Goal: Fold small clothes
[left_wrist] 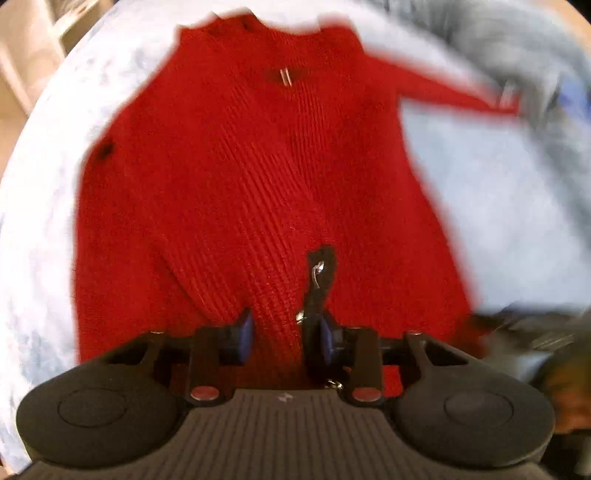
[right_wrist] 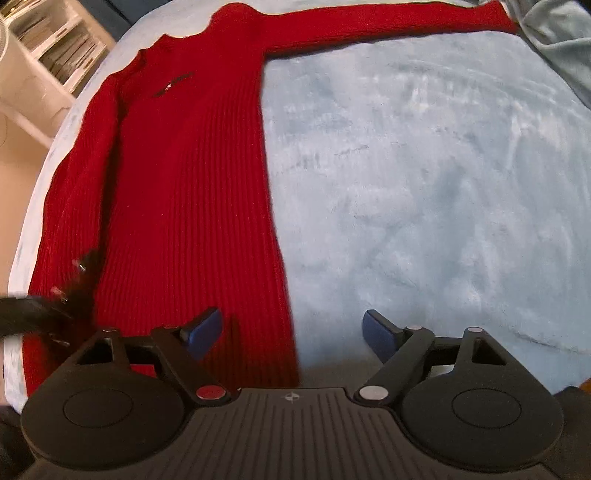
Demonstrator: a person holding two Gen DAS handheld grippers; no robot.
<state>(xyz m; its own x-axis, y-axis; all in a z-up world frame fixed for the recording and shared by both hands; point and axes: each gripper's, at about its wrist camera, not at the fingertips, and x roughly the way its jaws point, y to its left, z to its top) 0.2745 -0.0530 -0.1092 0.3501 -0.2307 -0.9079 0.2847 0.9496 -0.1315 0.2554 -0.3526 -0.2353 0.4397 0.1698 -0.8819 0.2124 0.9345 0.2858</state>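
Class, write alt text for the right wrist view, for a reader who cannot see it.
A red ribbed sweater lies flat on a pale blue fleece blanket, one sleeve stretched out sideways. The right gripper hovers open at its hem, holding nothing.

The red sweater (right_wrist: 184, 177) is a ribbed knit, matt and slightly fuzzy. It lies on a pale blue blanket (right_wrist: 424, 177), plush and softly napped. The right gripper (right_wrist: 291, 334) is matt black plastic, ridged at six o'clock, with smooth blue pads (right_wrist: 376, 334) and shiny metal pins.
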